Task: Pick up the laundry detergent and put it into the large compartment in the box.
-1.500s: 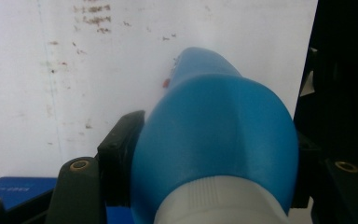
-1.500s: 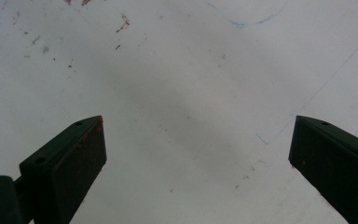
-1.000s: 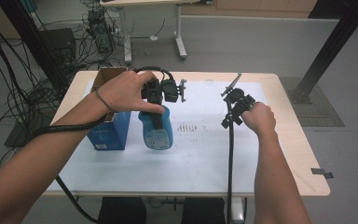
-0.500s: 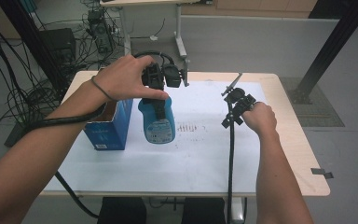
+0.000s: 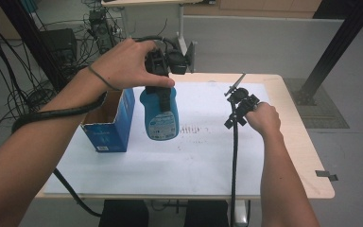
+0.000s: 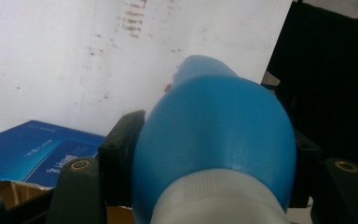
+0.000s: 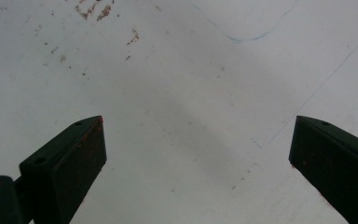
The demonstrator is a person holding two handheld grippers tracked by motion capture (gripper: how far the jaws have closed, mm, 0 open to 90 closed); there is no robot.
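Bare forearms, dark band on left wrist, black grippers with brass screws, thick black cables, squared black jaws

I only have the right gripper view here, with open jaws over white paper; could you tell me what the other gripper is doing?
Observer: The left gripper is shut on a blue bottle, clamped near its top, and holds it off the table.
Operator: Thank you. Is anything standing near that bottle?
Observer: Yes, an open blue box stands on the white paper right beside it, on the high view's left.
Operator: And where is my right gripper relative to the bottle?
Observer: The right gripper sits well to the right of the bottle in the high view, apart from it, with nothing between its jaws.
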